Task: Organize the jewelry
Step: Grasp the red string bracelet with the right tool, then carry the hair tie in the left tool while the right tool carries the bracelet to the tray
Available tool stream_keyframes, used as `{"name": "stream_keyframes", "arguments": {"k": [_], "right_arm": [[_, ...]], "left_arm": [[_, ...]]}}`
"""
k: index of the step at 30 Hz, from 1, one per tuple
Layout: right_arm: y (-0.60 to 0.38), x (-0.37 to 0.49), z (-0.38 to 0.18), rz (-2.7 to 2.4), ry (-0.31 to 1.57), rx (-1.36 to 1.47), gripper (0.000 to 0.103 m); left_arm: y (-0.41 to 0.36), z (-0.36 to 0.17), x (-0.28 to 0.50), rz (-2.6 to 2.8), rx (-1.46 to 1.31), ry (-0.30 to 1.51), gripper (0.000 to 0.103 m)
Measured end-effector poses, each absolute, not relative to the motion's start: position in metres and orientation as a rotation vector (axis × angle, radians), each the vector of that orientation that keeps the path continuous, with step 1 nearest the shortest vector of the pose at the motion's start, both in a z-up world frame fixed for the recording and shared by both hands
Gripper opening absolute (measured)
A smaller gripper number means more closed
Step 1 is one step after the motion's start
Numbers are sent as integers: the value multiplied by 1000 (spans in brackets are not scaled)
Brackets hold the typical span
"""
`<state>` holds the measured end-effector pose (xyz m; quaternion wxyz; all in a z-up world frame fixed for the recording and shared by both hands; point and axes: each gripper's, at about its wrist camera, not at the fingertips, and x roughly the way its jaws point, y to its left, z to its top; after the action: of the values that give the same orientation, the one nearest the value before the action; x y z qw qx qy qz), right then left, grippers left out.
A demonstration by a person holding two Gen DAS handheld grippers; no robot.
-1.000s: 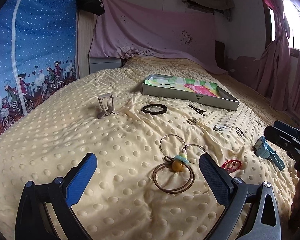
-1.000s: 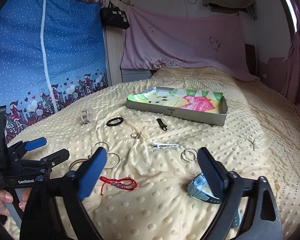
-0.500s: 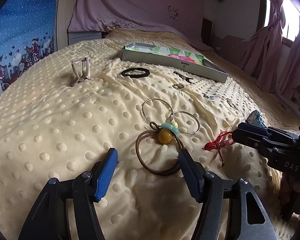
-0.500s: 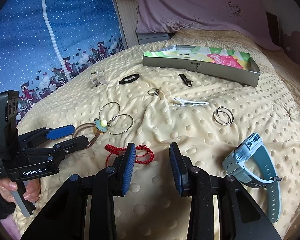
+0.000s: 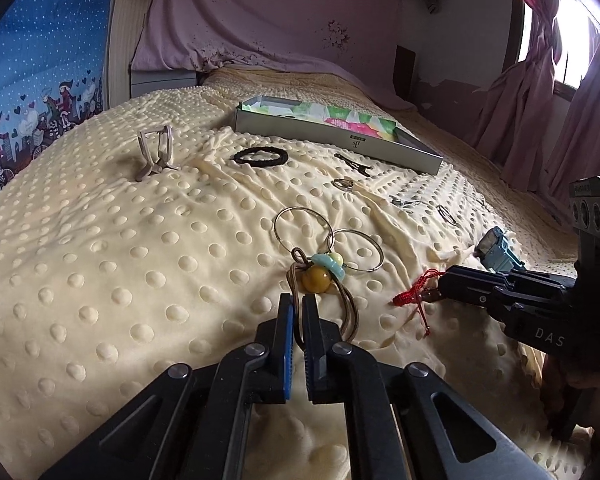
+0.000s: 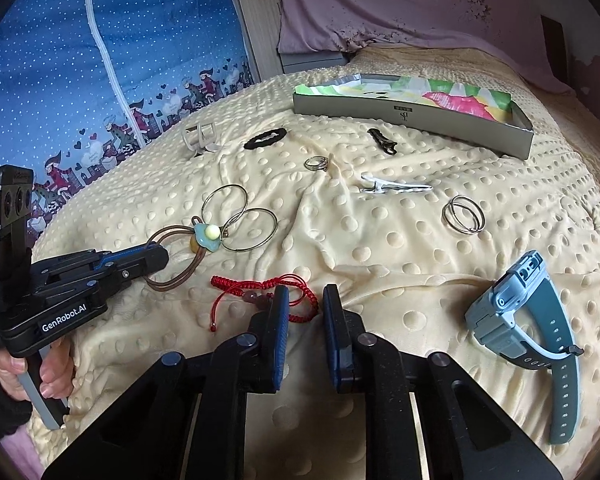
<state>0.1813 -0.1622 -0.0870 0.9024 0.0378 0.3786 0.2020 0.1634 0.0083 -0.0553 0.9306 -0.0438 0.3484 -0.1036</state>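
The left tool had pinched shut on the brown cord loop. The right tool had closed on the red bracelet, both near on the bed, presumably bound for the far box.

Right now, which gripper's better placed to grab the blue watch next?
Right. The blue watch lies just beside the right gripper; the left gripper sits beyond the red bracelet, shut on the brown hair tie. Right likely must drop the bracelet first.
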Motion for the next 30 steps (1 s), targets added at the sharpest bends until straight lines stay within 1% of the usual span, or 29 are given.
{"name": "stream_keyframes", "arguments": {"k": [1, 4, 10, 15, 24, 30], "right_arm": [[-163, 181, -87, 419, 781, 87, 6], [-163, 178, -85, 432, 766, 86, 5], [-165, 163, -64, 420, 658, 71, 4], [-179, 156, -45, 396, 585, 100, 4], [-187, 155, -30, 386, 567, 83, 4], [-191, 159, -32, 360, 576, 63, 4]], "left_arm": [[7, -53, 161, -218, -83, 702, 3], [3, -46, 156, -237, -61, 669, 3], [-3, -32, 149, -285, -33, 624, 3], [-8, -10, 146, -334, 7, 594, 3], [-19, 27, 165, -383, -21, 554, 3], [-25, 22, 176, -393, -49, 564, 3]]}}
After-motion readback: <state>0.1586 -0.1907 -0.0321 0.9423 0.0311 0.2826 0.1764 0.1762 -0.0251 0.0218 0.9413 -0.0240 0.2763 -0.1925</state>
